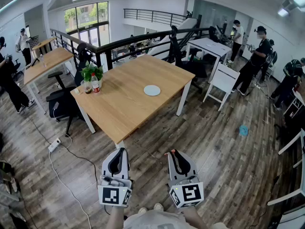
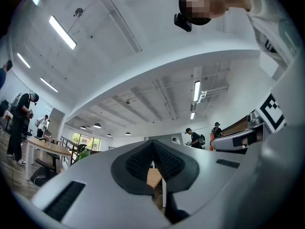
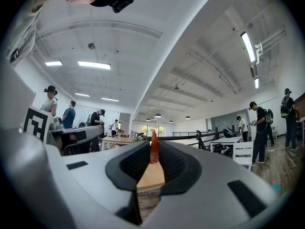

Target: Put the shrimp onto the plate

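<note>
A small white plate (image 1: 152,90) lies on the wooden table (image 1: 125,104), far ahead of both grippers. Low in the head view, over the wood floor and close to my body, are both grippers. My right gripper (image 1: 173,152) is shut on an orange-red shrimp (image 1: 170,152). In the right gripper view the shrimp (image 3: 154,148) stands upright, pinched at the tips of that gripper (image 3: 153,151), with the table's edge beyond. My left gripper (image 1: 125,150) is shut with nothing in it; in the left gripper view its pads (image 2: 164,159) meet.
A potted plant (image 1: 92,72) and small bottles stand on the table's left corner. A black office chair (image 1: 64,103) is left of the table, a power strip (image 1: 54,144) with cables on the floor. White tables (image 1: 224,78) and several people stand at the right.
</note>
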